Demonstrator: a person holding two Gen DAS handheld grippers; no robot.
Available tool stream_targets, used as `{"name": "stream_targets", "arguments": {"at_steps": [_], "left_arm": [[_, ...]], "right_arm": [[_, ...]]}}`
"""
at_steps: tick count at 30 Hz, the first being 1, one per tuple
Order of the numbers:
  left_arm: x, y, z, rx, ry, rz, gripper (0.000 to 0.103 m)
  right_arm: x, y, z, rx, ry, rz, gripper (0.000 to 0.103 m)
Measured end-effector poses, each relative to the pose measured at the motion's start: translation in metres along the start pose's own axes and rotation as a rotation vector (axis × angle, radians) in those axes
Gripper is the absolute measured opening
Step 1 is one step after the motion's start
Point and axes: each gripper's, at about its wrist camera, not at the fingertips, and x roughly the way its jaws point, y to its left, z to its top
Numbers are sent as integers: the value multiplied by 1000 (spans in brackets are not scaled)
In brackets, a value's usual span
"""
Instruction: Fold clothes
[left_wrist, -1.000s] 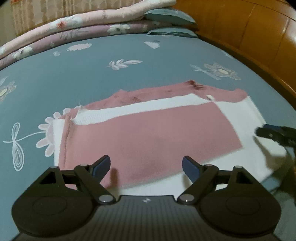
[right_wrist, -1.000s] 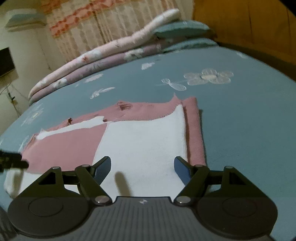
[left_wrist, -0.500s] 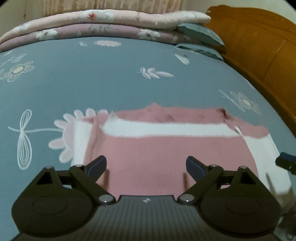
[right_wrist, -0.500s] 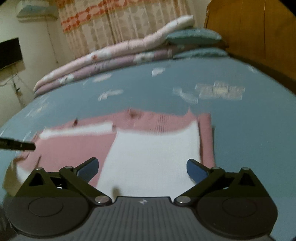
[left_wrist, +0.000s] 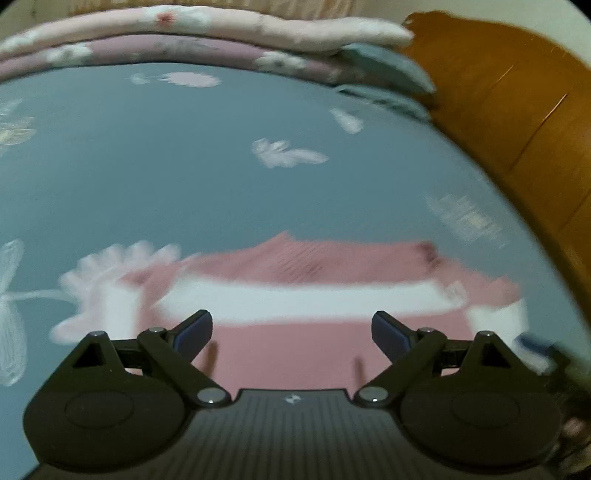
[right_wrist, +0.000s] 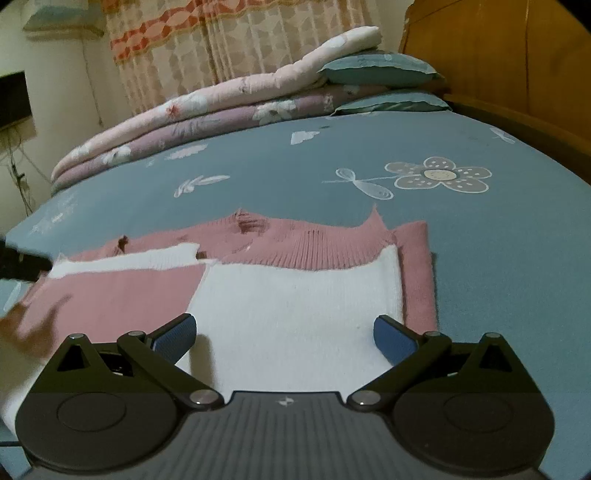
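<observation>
- A pink and white knitted sweater (right_wrist: 295, 295) lies folded flat on the blue-grey flower-print bedsheet (right_wrist: 369, 155), towards the near side of the bed.
- Its white panel takes up the right part, a pink panel the left; a ribbed pink edge runs along the far side, and a folded pink strip lies along the right edge.
- Right gripper (right_wrist: 284, 334) hangs just above the white panel, jaws spread wide, having just been opening; nothing between them, the cloth below is not pinched.
- Left gripper (left_wrist: 291, 328) hangs over the pink panel, jaws likewise released and empty. That view is blurred.
- The left gripper's dark tip shows at the left edge of the right wrist view, by the sweater's far left corner.
- Folded pink floral quilts (right_wrist: 221, 107) are stacked along the far side of the bed, two teal pillows (right_wrist: 376, 70) beside them.
- An orange wooden headboard (right_wrist: 517, 62) stands on the right; a patterned curtain (right_wrist: 221, 40) hangs behind.
</observation>
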Motion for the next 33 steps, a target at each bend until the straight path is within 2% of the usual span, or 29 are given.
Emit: {"name": "stream_targets", "arguments": {"at_steps": [4,9,14,16,21,25,27,31,33], "left_arm": [[37,-3,25,-83,35,-71,94],[86,3,33,-142,83,-30,94],[92,-10,43,-129,84,25,95],[88,-28,48,-94,84,-19,95],[89,-99,51,21,126,-240,95],[110,-153,48,104,194,-400,95],[127,-169,45,128,232,-418,96],[164,-176,40,133,294,-329,95],[173,-170,39,117,303,-328,95]], "right_arm": [[-2,0,1,3,-3,6,103],[-4,-3,1,13,-4,32,103],[-6,-5,0,15,-3,46,103],[-6,-3,0,2,0,41,103],[-6,1,-2,-28,5,31,103],[-7,0,-3,-25,6,37,103],[-8,-2,-2,-21,6,42,103],[-9,-4,-3,-13,5,52,103],[-9,-5,-3,-11,5,56,103]]}}
